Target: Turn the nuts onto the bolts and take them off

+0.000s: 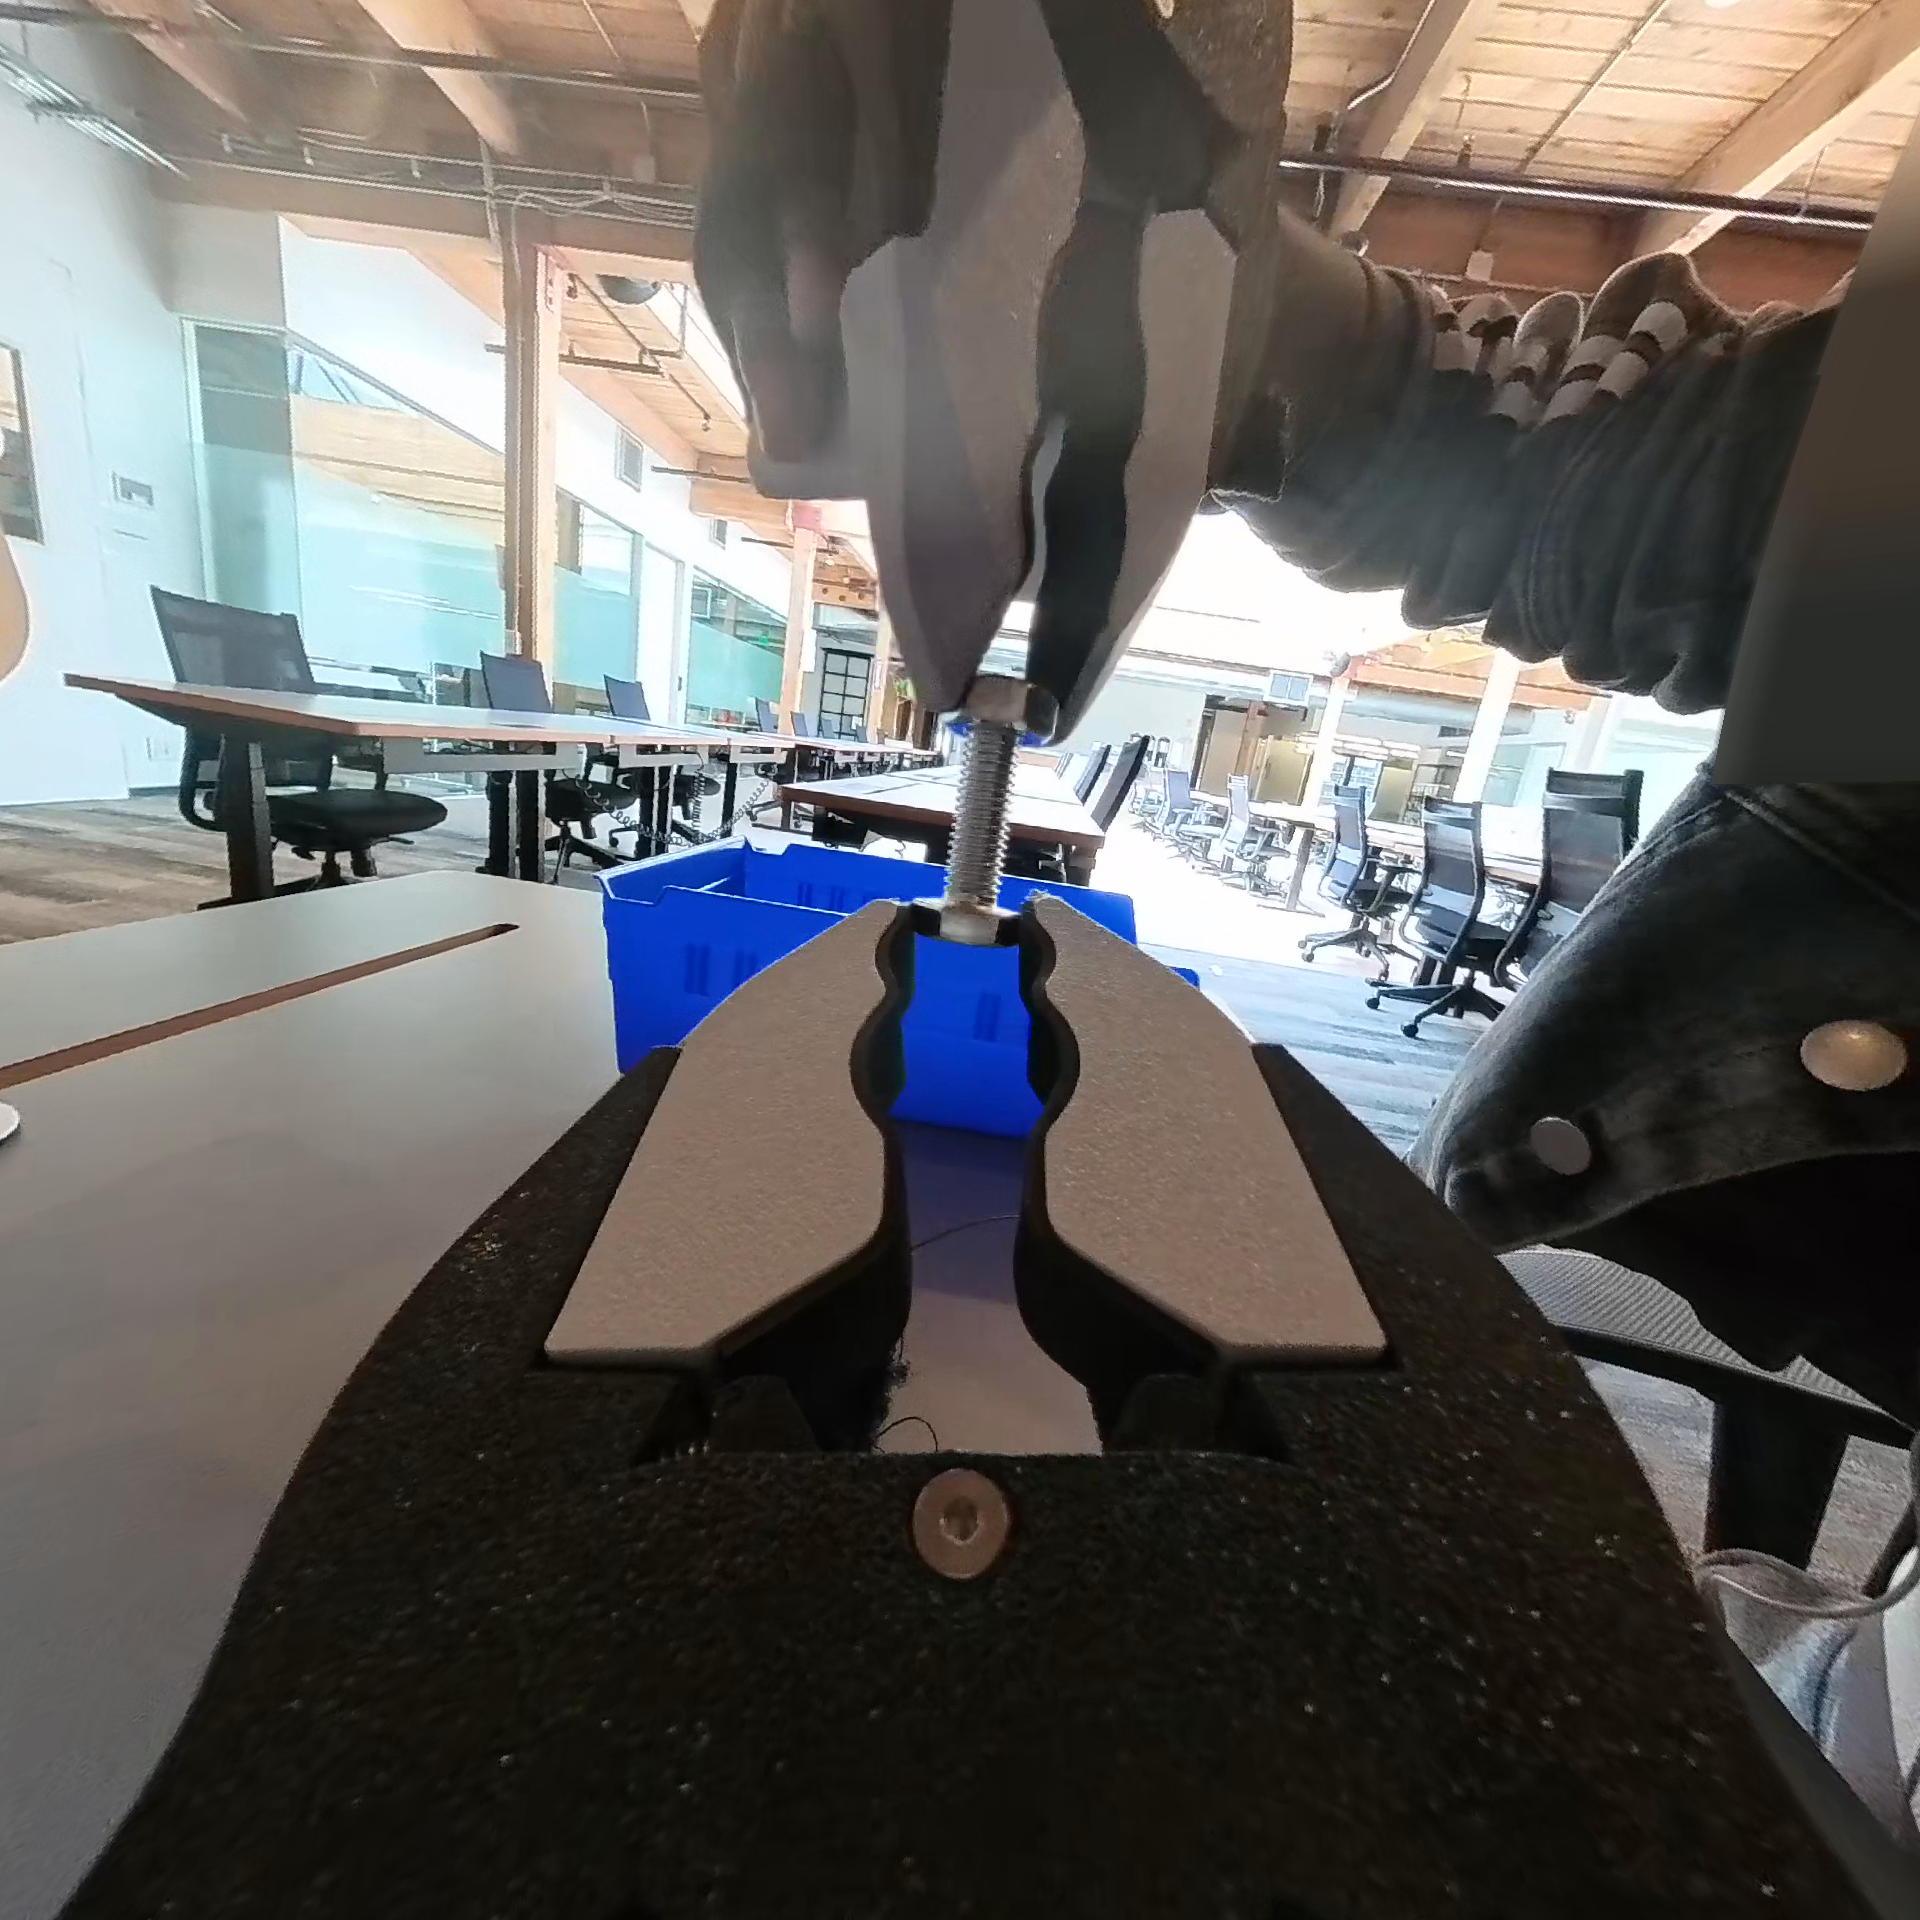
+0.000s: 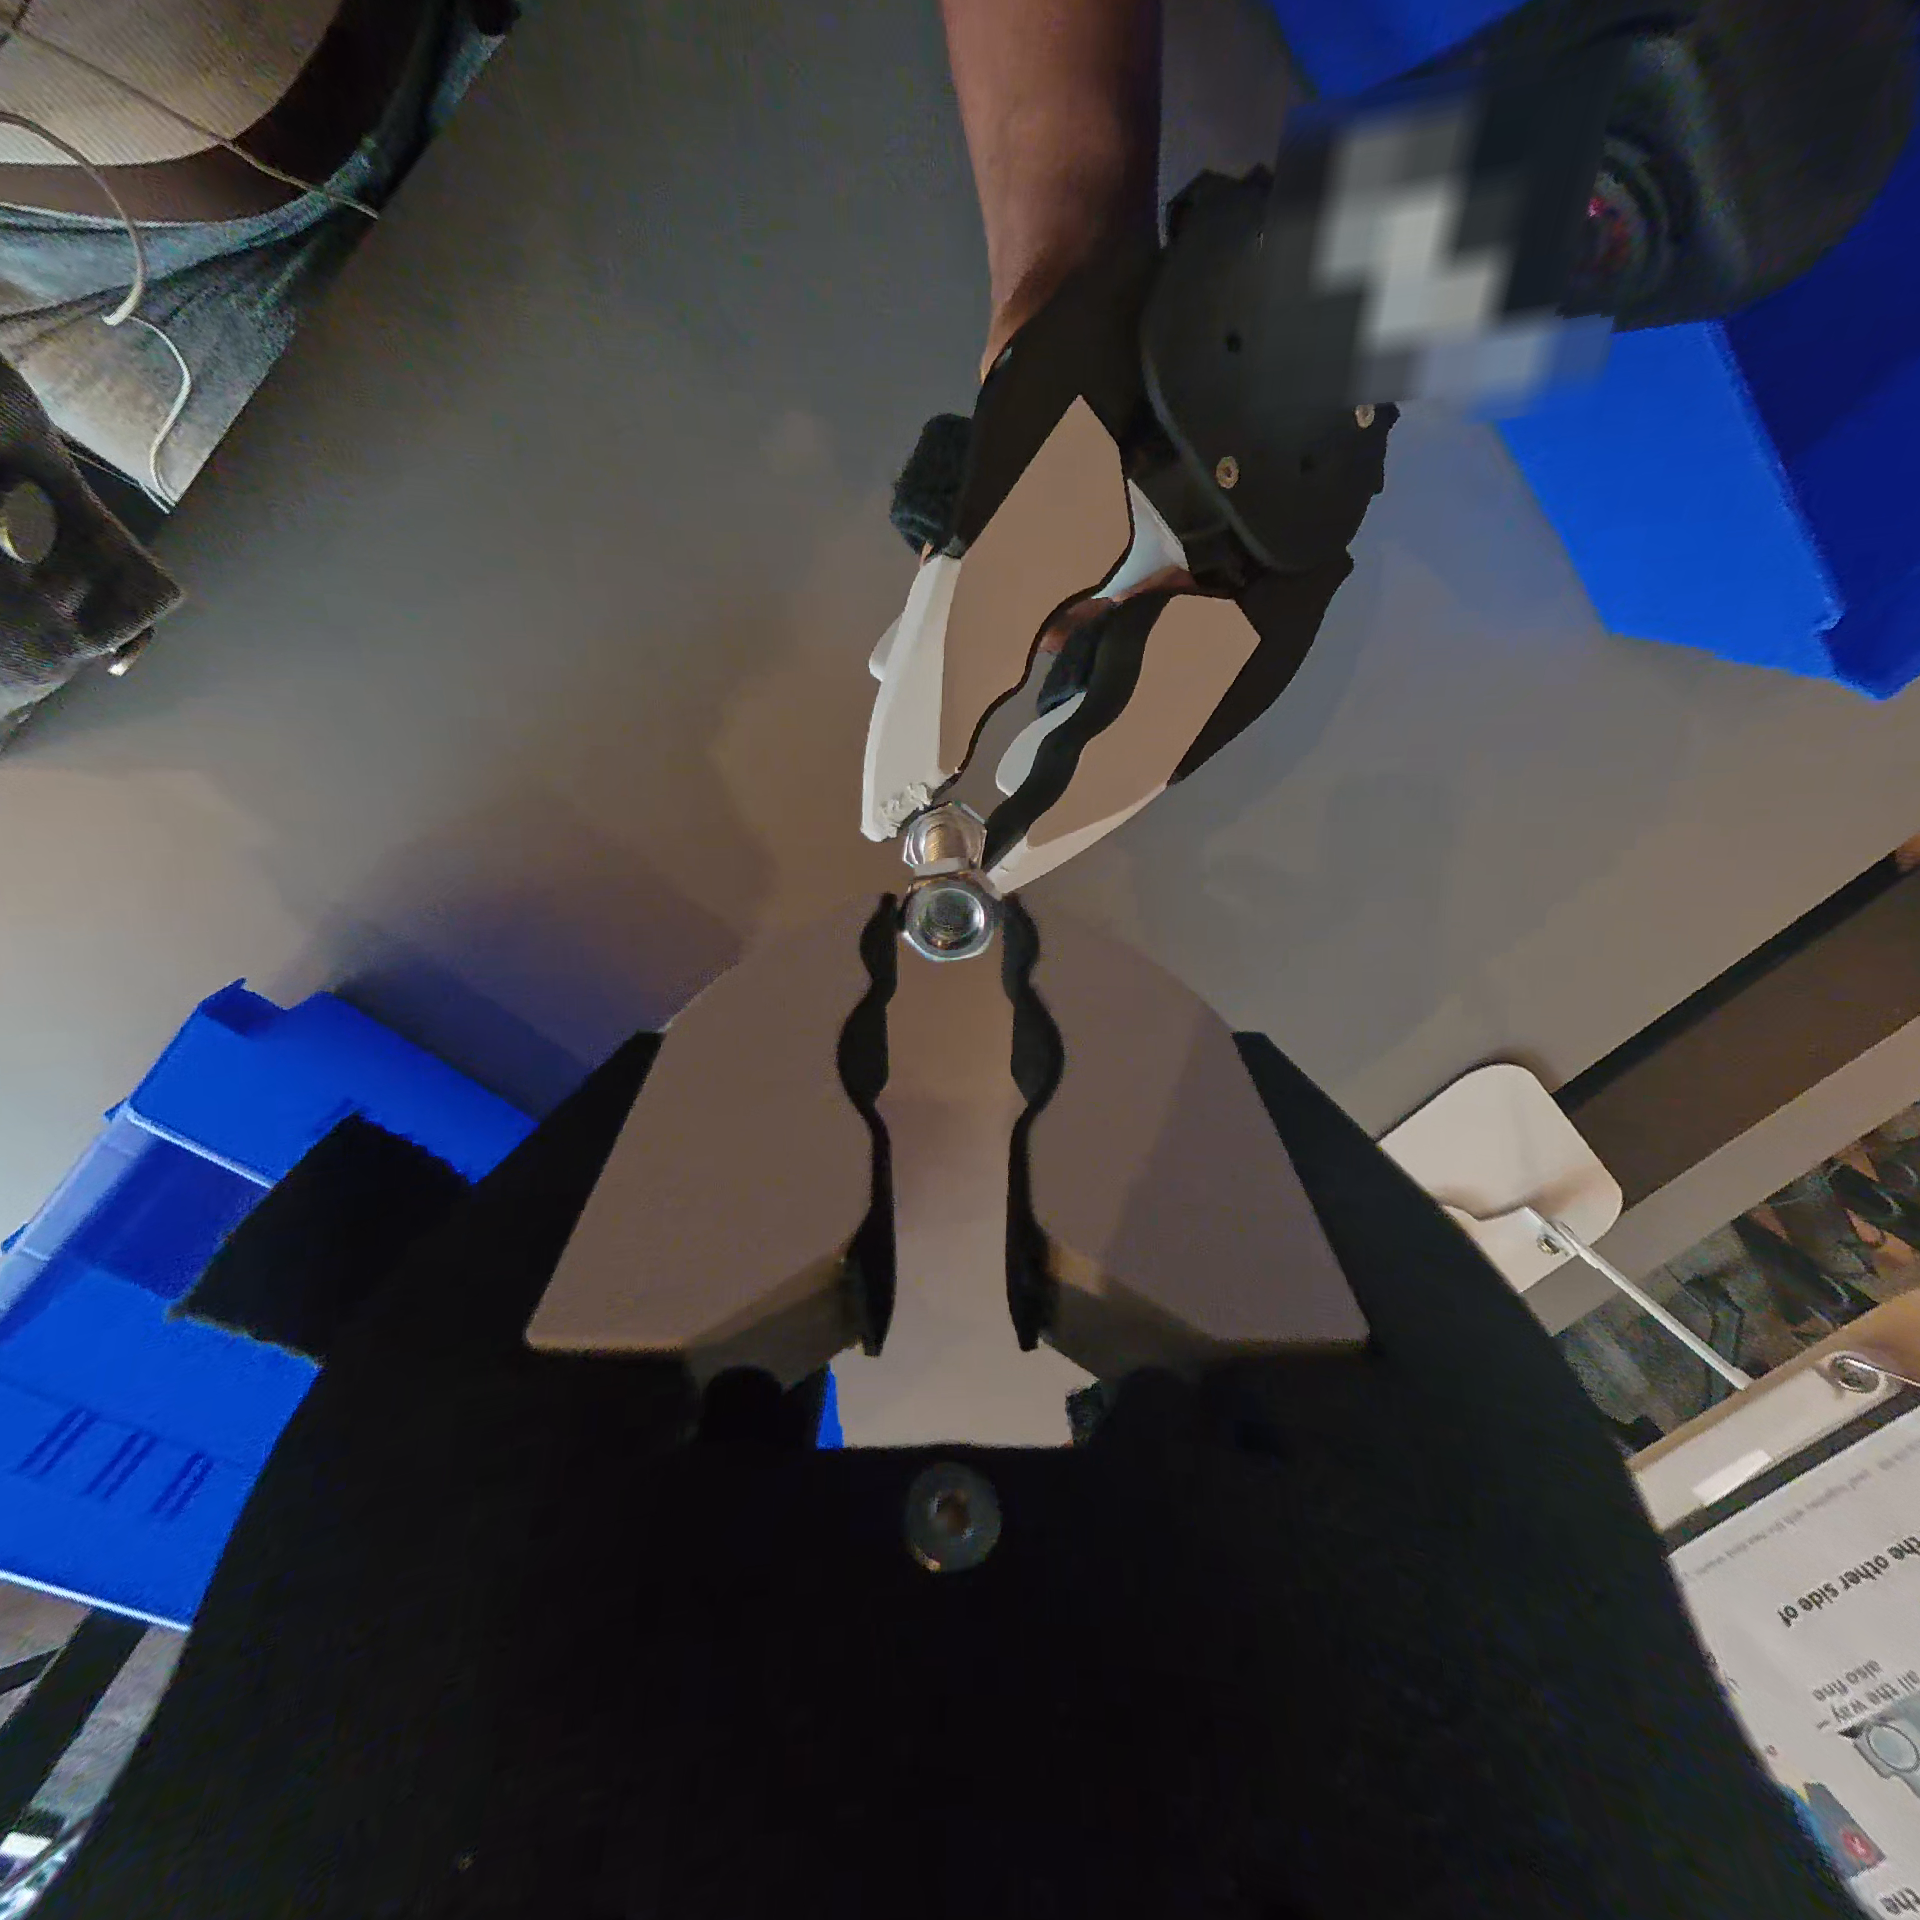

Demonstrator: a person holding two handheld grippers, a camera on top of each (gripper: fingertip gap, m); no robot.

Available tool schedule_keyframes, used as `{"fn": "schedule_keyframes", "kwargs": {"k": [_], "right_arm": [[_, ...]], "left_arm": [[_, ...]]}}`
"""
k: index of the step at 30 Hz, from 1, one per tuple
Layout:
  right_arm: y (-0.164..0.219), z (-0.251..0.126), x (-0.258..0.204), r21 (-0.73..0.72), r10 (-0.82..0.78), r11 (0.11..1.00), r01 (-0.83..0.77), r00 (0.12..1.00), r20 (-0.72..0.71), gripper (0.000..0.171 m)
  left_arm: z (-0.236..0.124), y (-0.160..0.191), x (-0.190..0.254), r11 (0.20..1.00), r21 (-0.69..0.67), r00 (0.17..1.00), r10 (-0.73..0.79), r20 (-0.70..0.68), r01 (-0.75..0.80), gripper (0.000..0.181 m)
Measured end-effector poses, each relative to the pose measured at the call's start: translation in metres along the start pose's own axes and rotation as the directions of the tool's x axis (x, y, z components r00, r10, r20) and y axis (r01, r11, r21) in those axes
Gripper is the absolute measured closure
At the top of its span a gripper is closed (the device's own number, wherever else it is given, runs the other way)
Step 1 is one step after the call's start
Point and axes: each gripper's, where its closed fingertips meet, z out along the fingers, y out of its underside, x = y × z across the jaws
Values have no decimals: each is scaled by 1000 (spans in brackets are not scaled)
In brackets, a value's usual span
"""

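Observation:
In the left wrist view my left gripper (image 1: 964, 925) is shut on the head of a silver threaded bolt (image 1: 977, 821) that stands upright from its tips. My right gripper (image 1: 1003, 712) comes down from above and is shut on a silver hex nut (image 1: 1006, 707) at the bolt's top end. In the right wrist view my right gripper (image 2: 948, 920) looks straight down on the nut (image 2: 948, 920) held between its tips. Just beyond it the left gripper (image 2: 940, 836) holds the bolt head (image 2: 940, 836) over the grey table (image 2: 520, 623).
A blue plastic bin (image 1: 790, 935) stands on the table behind the bolt. In the right wrist view blue bins (image 2: 1714, 488) sit at upper right and lower left (image 2: 208, 1299). A printed sheet (image 2: 1818, 1662) lies at the lower right. A person's sleeve (image 1: 1558, 499) and trousers are at the right. The grippers are tip to tip, or close to it.

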Motion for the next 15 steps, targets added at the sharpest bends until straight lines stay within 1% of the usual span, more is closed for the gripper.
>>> {"fn": "schedule_keyframes", "kwargs": {"k": [4, 10, 13, 15], "right_arm": [[1, 0, 2, -12, 73, 997, -73, 997, -3, 153], [4, -2, 10, -19, 293, 955, -294, 955, -55, 153], [6, -4, 15, -15, 440, 896, -444, 892, -105, 153], [9, -4, 17, -11, 569, 818, -575, 811, -135, 153]], "left_arm": [[0, -1, -3, 1000, 0, 999, 24, 37, -24, 162], [-3, -6, -12, 996, -5, 985, 89, 146, -89, 163], [-4, -9, -17, 993, -9, 974, 116, 196, -116, 163], [-6, -11, -21, 990, -19, 962, 138, 237, -137, 163]]}}
